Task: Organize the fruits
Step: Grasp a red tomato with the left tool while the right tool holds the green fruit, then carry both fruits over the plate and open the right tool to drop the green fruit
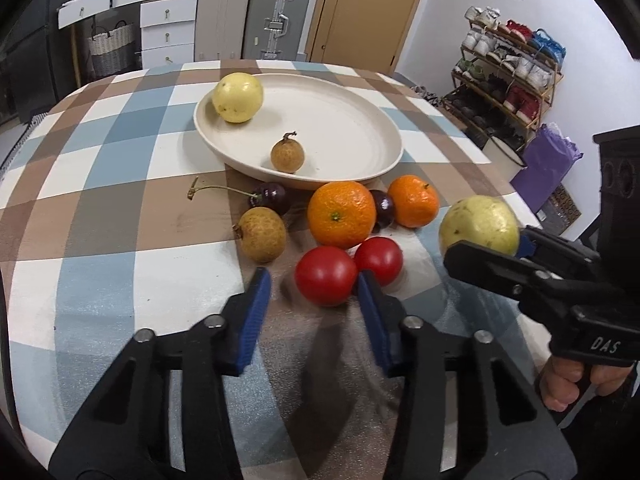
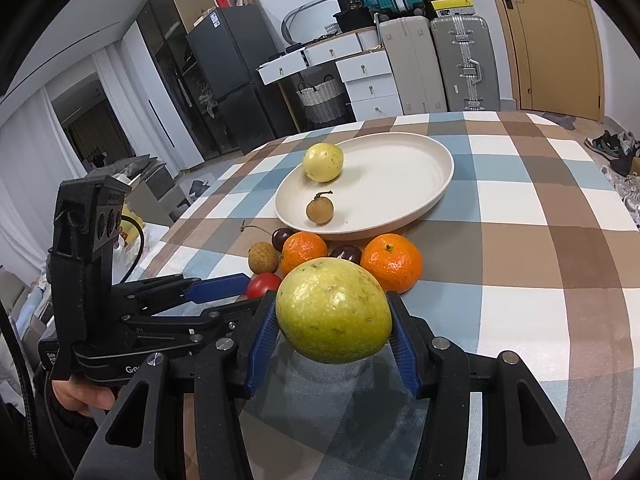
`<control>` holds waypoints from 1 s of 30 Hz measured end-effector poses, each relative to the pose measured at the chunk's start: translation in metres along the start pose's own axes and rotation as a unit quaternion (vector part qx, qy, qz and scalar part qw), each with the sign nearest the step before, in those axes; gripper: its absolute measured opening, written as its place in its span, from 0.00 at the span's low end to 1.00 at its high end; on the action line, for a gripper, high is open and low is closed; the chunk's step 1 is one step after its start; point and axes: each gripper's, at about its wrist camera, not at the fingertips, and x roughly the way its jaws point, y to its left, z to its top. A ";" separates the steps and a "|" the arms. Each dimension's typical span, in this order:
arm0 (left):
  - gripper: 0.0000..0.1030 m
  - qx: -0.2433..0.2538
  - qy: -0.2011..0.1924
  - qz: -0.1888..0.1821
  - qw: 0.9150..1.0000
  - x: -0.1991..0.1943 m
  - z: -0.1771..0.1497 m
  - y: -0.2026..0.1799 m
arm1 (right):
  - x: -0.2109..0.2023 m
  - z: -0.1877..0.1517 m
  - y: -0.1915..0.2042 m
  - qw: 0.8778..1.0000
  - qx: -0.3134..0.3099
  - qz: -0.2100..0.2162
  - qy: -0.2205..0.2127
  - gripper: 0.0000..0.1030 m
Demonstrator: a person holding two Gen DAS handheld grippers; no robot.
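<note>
A cream plate holds a yellow guava and a small longan. In front of it lie two oranges, two dark cherries, a longan and two red tomatoes. My left gripper is open, its blue pads either side of the near tomato. My right gripper is shut on a yellow-green guava, held above the table right of the pile.
The table has a checked blue, brown and white cloth. A shoe rack stands at the right beyond the table edge. Drawers and suitcases line the far wall.
</note>
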 end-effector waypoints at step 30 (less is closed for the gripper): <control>0.28 -0.009 -0.085 0.018 0.996 -0.060 0.024 0.003 | -0.013 0.032 0.011 0.999 -0.026 -0.004 -0.018 0.51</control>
